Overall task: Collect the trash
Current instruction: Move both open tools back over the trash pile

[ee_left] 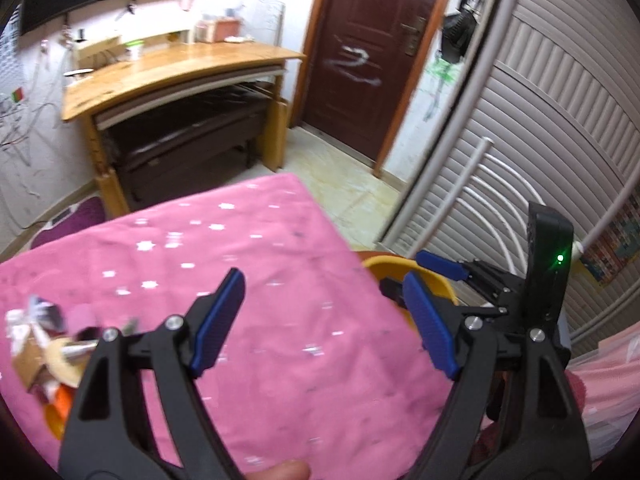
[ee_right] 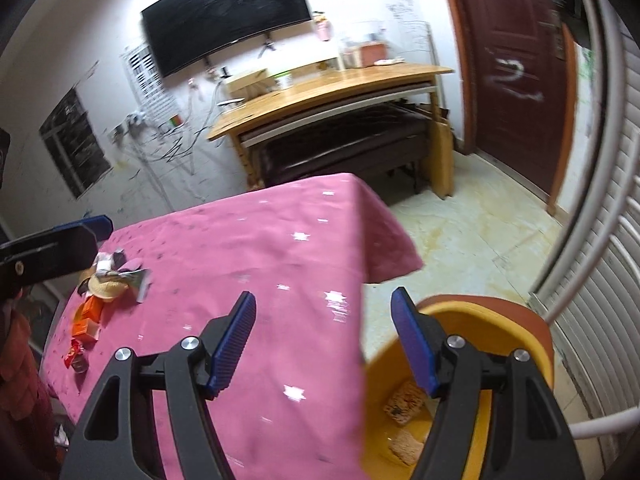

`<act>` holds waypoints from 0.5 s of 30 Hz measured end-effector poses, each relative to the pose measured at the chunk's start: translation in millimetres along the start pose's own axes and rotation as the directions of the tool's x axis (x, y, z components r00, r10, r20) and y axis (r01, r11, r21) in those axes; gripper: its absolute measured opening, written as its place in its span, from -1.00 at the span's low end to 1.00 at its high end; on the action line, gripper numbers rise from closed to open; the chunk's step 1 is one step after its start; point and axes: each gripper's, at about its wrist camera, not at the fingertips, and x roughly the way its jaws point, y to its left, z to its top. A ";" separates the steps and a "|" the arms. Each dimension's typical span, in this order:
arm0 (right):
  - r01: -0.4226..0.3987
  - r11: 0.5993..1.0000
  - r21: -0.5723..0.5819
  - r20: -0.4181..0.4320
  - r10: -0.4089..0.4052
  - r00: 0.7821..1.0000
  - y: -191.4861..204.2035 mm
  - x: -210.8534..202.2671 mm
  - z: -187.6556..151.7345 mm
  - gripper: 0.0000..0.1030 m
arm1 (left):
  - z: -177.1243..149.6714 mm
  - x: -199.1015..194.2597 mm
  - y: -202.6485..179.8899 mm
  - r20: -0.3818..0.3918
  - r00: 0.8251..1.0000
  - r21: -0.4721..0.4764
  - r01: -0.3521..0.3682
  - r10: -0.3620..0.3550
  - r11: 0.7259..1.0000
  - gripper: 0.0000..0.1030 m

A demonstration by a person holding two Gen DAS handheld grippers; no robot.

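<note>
The trash (ee_right: 104, 300) lies in a loose heap on the pink star-print cloth (ee_right: 248, 248) of the bench, at about nine o'clock in the right wrist view — a round straw-coloured piece, silvery wrappers, an orange carton (ee_right: 86, 322) and a small red wrapper (ee_right: 74, 354) strung toward seven o'clock. In the left wrist view the same heap (ee_left: 44, 352) sits at eight o'clock, close beside the left finger's arm, blurred enough that single items are hard to separate.

A yellow bin (ee_right: 472, 392) stands just off the bench's near right corner, at five o'clock in the right wrist view, with two pale, crumbly blocks (ee_right: 404, 402) lying inside it.

The right hand-held gripper (ee_right: 324, 344) is spread wide and holds nothing, its left pad over the cloth and its right pad over the bin's rim. The left hand-held gripper (ee_left: 324, 316) is likewise wide and empty, hanging over the pink cloth — the bin's yellow rim (ee_left: 384, 264) shows behind its right pad, with the right hand-held gripper (ee_left: 432, 276) above the bin.

Farther out, at twelve o'clock, a wooden desk (ee_right: 332, 88) stands against the scribbled wall under a dark screen (ee_right: 228, 16); a dark red door (ee_right: 516, 72) is at two o'clock.
</note>
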 end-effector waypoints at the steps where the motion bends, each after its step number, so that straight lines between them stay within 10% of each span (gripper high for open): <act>1: -0.009 1.000 -0.018 -0.005 0.009 1.000 10.7 3.9 2.8 0.25 | -0.2 -5.2 7.8 0.006 1.000 -0.008 -0.010 0.011 1.000 0.51; 15: -0.122 0.979 -0.164 -0.065 0.113 0.991 116.5 48.5 22.4 0.30 | -12.6 -63.1 132.5 0.023 0.977 -0.111 -0.210 0.214 0.971 0.76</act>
